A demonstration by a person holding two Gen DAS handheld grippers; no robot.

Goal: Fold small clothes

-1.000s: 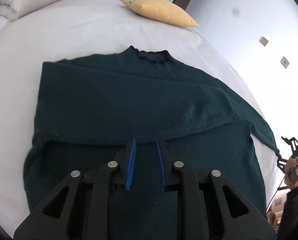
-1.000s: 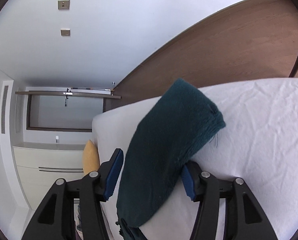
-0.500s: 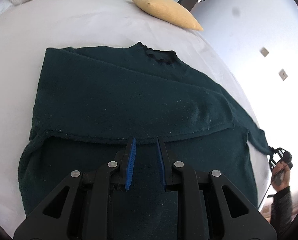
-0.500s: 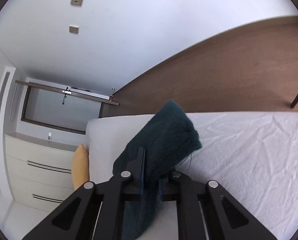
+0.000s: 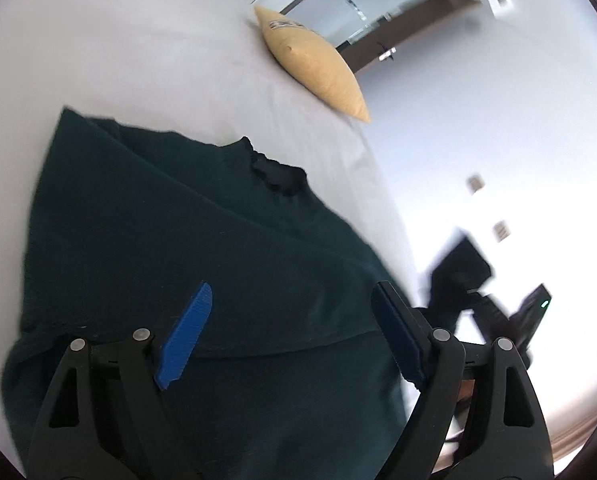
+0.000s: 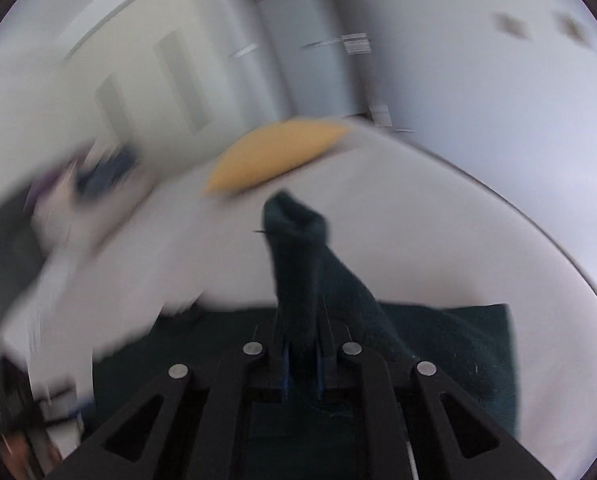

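A dark green sweater (image 5: 186, 248) lies flat on the white bed, neckline (image 5: 276, 174) toward the far side, one sleeve folded across the body. My left gripper (image 5: 290, 320) is open and empty, held just above the sweater's lower half. My right gripper (image 6: 302, 356) is shut on the sweater's other sleeve (image 6: 302, 264), whose cuff sticks up past the fingers. The sweater body (image 6: 450, 344) lies under it. The right gripper with the sleeve also shows in the left wrist view (image 5: 462, 276) at the bed's right edge. The right wrist view is blurred.
A yellow pillow (image 5: 318, 64) lies at the bed's far side; it also shows in the right wrist view (image 6: 274, 152). The white bed sheet (image 5: 118, 48) spreads around the sweater. A white wall with sockets (image 5: 500, 230) is to the right. White cabinets (image 6: 158, 80) stand behind.
My left gripper has opened wide and turned right. My right gripper, which shut on the sleeve cuff, has lifted it and swung it over the bed toward the sweater body.
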